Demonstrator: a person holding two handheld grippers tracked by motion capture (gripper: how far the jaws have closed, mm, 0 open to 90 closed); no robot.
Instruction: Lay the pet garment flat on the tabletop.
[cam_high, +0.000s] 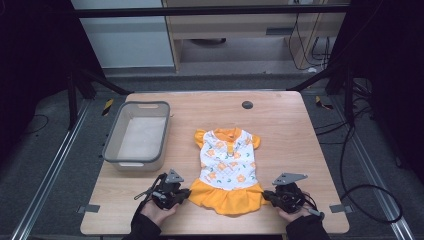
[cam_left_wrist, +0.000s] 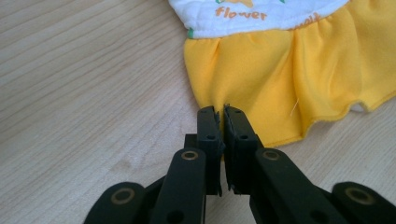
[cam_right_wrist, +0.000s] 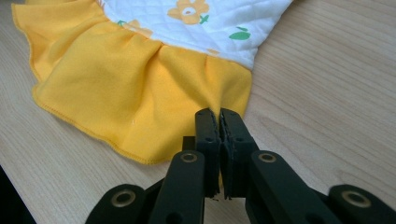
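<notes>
Left gripper (cam_left_wrist: 221, 112) pinched on dress (cam_high: 228, 167) hem corner, right gripper (cam_right_wrist: 219, 114) likewise — soft, light fabric, likely droops when lifted — hem corners best hold.

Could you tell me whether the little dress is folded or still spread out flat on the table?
Spread out: the dress lies flat on the table, both sleeves out, orange skirt fanned between the left gripper and right gripper.
</notes>
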